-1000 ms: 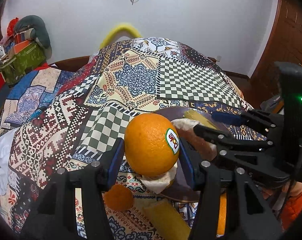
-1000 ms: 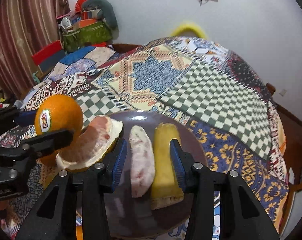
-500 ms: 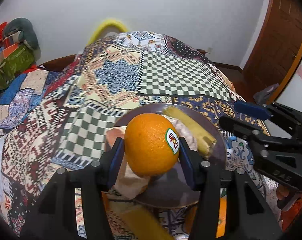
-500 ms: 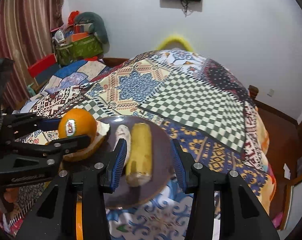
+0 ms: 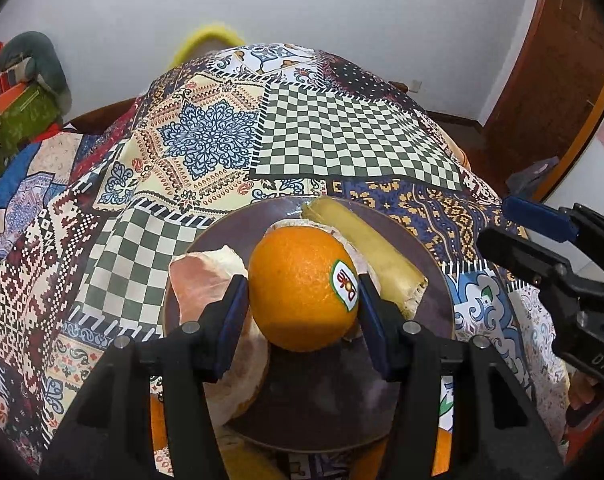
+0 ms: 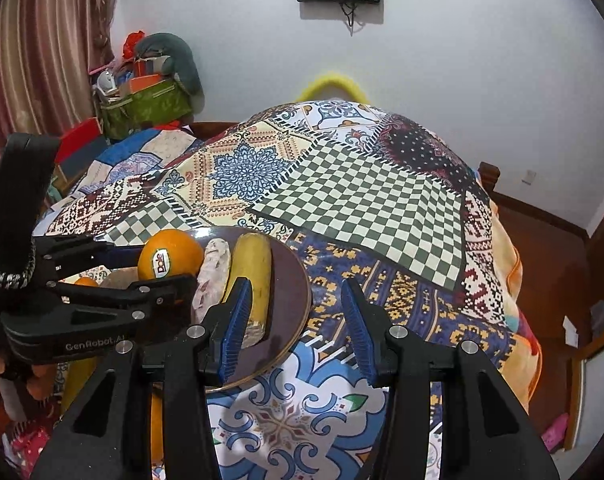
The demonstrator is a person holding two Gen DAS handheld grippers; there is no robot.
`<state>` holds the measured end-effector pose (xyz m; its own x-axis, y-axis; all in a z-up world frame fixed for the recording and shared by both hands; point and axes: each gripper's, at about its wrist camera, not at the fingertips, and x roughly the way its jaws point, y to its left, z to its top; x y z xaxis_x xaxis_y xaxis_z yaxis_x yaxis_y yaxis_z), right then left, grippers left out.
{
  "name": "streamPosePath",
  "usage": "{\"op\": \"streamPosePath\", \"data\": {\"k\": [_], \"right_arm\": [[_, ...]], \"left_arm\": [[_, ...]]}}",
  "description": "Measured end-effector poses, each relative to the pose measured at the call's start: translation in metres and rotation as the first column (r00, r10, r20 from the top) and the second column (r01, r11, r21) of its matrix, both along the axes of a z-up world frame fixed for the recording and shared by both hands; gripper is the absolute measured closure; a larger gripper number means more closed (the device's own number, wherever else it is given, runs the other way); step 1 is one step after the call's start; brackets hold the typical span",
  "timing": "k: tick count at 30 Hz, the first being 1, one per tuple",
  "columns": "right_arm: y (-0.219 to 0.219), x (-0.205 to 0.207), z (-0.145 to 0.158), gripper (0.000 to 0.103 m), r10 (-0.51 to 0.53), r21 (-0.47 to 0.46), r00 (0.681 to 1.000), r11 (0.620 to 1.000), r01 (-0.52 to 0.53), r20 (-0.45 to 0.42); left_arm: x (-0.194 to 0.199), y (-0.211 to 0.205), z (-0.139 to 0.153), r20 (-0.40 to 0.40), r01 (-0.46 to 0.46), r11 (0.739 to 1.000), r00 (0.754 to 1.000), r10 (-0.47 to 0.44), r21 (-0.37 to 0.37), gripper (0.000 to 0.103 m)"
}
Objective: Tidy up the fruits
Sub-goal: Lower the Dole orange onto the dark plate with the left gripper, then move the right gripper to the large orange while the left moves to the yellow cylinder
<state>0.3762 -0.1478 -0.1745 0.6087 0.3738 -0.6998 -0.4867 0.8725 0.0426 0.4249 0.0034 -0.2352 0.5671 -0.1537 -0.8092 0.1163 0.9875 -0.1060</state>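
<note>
The left tool (image 5: 302,300) squeezes a round orange (image 5: 304,288) between its two blue pads and holds it over the dark plate (image 5: 430,264). One second ago the orange was out past the plate's left edge; now it hangs over the middle. Its sticker (image 5: 345,285) faces right and reads "Dole". On the plate lie a peeled pomelo piece (image 5: 205,280) on the left and a long yellow fruit (image 5: 366,240) that points away and to the left. The right tool (image 6: 297,320) is wide open and holds nothing. It has backed off from the fruit, and now only its left pad is over the plate's right edge. The left tool's side reads "GenRobot.AI". The plate sits on a patchwork bed cover (image 5: 342,140).
</note>
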Motion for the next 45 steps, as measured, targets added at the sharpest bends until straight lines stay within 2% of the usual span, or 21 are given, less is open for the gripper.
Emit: {"op": "streamPosePath", "data": {"k": [4,13,23,28,36,45], "right_arm": [[0.002,-0.006,0.001,0.06,0.006,-0.002,1.0,1.0,-0.006,0.001],[0.001,-0.03,0.016,0.054,0.009,0.01,1.0,1.0,-0.009,0.016],[-0.007,-0.068,0.055,0.053,-0.001,0.038,0.997,0.999,-0.002,0.076],[-0.009,-0.091,0.071,0.046,-0.013,0.052,0.994,0.999,0.007,0.112],[-0.005,-0.116,0.067,0.046,-0.01,0.052,0.995,0.999,0.004,0.1],[0.007,-0.133,0.031,0.046,0.01,0.042,1.0,0.999,-0.01,-0.003]], "left_arm": [[-0.002,-0.004,0.003,-0.007,-0.006,1.0,1.0,0.007,0.025,0.049],[-0.034,0.004,0.05,0.098,-0.024,0.999,0.995,0.02,0.034,0.049],[-0.089,0.013,0.104,0.184,-0.046,0.998,0.982,0.036,0.051,0.049],[-0.123,0.017,0.126,0.223,-0.06,0.997,0.974,0.046,0.053,0.047],[-0.16,0.022,0.126,0.223,-0.077,0.996,0.973,0.064,0.052,0.046],[-0.182,0.033,0.093,0.153,-0.103,0.994,0.984,0.096,0.037,0.046]]}}
